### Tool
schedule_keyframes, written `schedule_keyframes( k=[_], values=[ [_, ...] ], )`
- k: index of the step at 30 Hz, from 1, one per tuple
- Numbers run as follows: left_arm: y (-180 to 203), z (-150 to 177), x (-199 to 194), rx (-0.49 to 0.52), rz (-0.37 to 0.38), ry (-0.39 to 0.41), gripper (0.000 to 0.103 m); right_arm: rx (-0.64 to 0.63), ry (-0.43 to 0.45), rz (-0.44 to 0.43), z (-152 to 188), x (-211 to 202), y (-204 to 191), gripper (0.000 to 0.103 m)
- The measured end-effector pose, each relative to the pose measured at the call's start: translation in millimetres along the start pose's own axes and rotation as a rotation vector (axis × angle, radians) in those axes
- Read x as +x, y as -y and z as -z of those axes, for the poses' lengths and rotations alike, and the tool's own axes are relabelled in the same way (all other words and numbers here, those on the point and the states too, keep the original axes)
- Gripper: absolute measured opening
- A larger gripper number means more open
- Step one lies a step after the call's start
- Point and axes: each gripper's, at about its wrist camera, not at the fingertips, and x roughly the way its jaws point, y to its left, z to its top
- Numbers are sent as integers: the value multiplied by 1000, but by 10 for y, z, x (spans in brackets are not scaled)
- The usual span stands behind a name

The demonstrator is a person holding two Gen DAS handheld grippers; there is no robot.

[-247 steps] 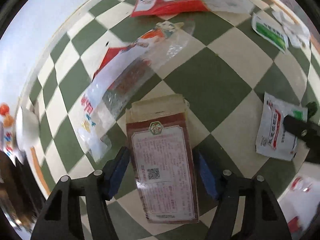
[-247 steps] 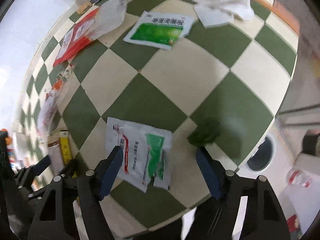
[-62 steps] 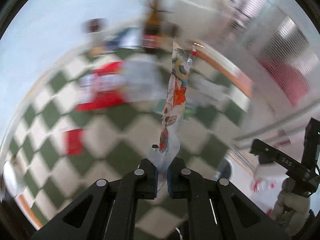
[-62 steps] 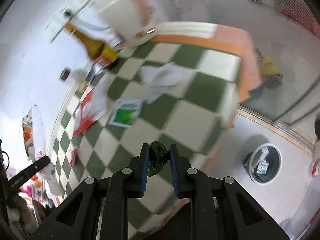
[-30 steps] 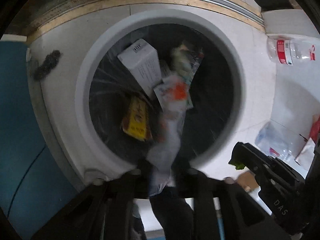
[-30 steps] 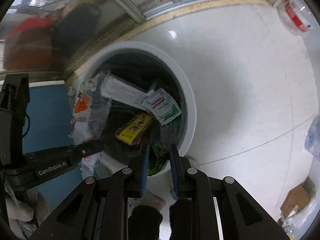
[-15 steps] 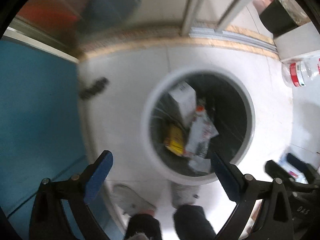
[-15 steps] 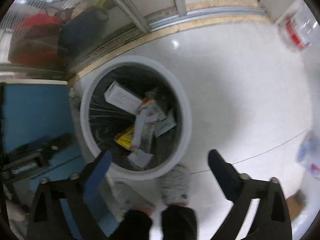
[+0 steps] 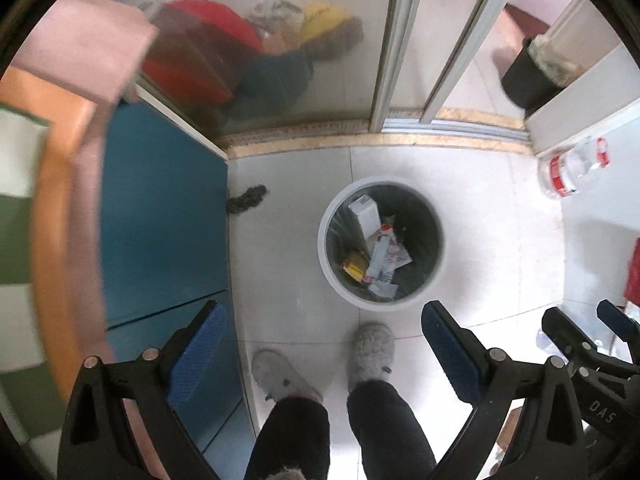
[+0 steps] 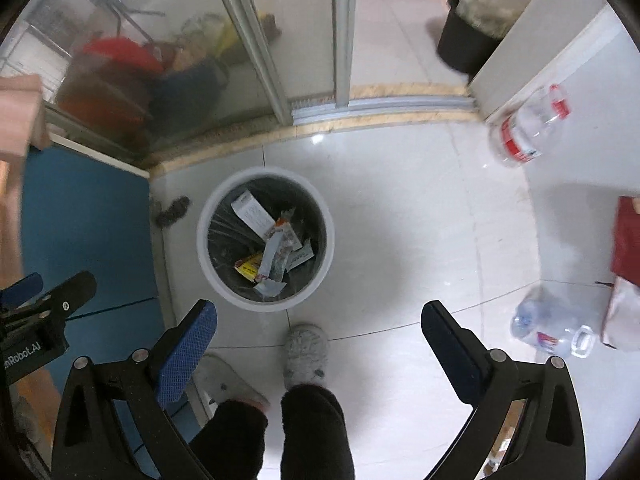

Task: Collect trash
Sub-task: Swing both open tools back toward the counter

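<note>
– Both grippers rose since 0.5 s ago; bin [image 9: 381, 243] looks smaller now.
– Jaws?
– Left gripper [image 9: 326, 350] & right gripper [image 10: 318, 344] spread wide, nothing held.
– Wrapper [image 10: 276, 254]?
– Lies in bin w/ other trash, long axis approx 1-to-7 o'clock in right view.

- Things behind the frosted glass door [image 9: 304, 52]: red, yellow and blue shapes only, blurred; identity cannot be told.
- Table edge [image 9: 60, 208] at far left of the left wrist view: smeared, cut by the frame.
- Trash in the waste bin [image 10: 208, 240]: a white box [image 10: 251, 210] and wrappers overlap; print too small to read, lower pieces hidden.
- Red object [image 10: 626, 236] at right: cut off by the lens rim.
- Person's legs [image 9: 340, 436]: cut off at the bottom edge.
- Dark clump [image 9: 246, 199] on the floor: too small to tell what it is.
</note>
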Motion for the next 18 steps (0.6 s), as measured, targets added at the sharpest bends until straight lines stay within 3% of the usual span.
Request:
schedule_keyframes(
  k=[9,15,18],
  values=[
    [-102,257,-1603,-20,38,89,100,-5,103,-15,188,-1814,55,103],
    [-193,384,-2211,-18,86,128,100,-28,171,-21,317,-2705,-50,103],
    [-278,441,-2472,-15,104,168,100,-37,191,-10,371,-2948,-154,103]
  ],
)
